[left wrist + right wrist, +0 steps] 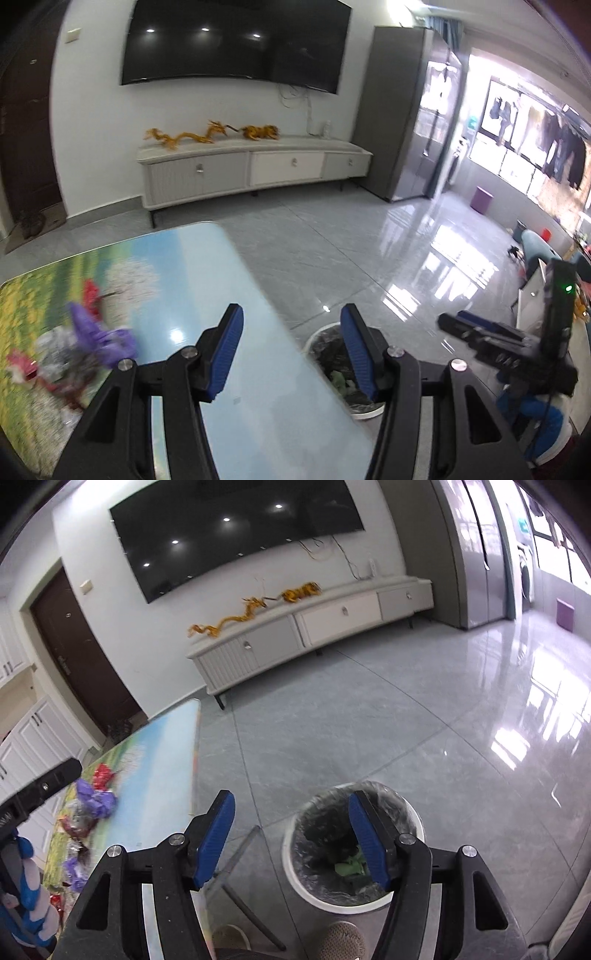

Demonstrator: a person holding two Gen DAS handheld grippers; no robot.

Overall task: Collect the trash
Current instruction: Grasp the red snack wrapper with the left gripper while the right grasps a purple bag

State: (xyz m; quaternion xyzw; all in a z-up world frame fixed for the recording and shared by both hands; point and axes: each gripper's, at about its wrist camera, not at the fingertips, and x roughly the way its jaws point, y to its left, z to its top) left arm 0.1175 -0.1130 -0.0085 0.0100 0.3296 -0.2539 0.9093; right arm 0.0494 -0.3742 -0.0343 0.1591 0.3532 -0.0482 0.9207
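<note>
A pile of crumpled wrappers lies on the picture-printed table (pixel 207 266): a purple one (pixel 99 332), a red one (pixel 90 295) and silvery ones; it also shows in the right wrist view (pixel 94 801). A white trash bin (pixel 352 849) with a clear liner stands on the floor beside the table, green scraps inside; the left wrist view shows it too (pixel 332 369). My left gripper (pixel 291 354) is open and empty above the table's right edge. My right gripper (pixel 291 842) is open and empty above the bin. The right gripper shows in the left wrist view (pixel 491 332).
A white TV cabinet (pixel 255 166) with gold dragon ornaments stands under a wall TV (pixel 236 40). A grey fridge (pixel 402 122) stands to the right. The tiled floor (pixel 406 720) is glossy. My shoes (pixel 343 941) are near the bin. A table leg (pixel 243 886) slants beside it.
</note>
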